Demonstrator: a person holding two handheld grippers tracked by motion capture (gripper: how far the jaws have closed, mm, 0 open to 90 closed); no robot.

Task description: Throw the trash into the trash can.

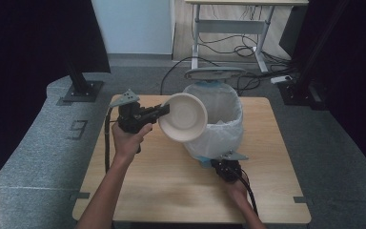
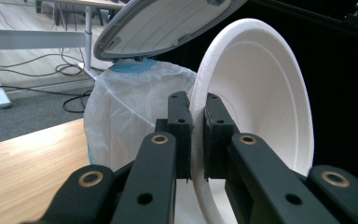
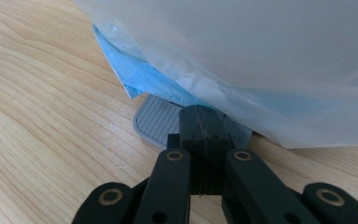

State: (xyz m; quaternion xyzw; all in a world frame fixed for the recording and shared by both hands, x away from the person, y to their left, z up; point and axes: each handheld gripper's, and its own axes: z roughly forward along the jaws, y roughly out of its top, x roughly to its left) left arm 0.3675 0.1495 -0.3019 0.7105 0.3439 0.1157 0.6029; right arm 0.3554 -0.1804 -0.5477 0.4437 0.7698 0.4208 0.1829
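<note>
Foam bowl (image 1: 183, 117), light, stiff and easily dented (rim pinched by the closed left tongs (image 1: 164, 110)), hangs tilted just left of the lined bin (image 1: 221, 125). Right tongs (image 3: 200, 135), shut on nothing, press the bin's grey pedal (image 3: 156, 122) near the table (image 1: 171, 181).

The white foam bowl (image 2: 261, 107) runs off the bottom edge of the left gripper view — its lower rim is cut off. The bin's grey pedal (image 3: 161, 122) lies half hidden under the closed right gripper (image 3: 200, 122). In the high view, the bin (image 1: 221, 126) hides those jaw tips — contact cannot be told.
</note>
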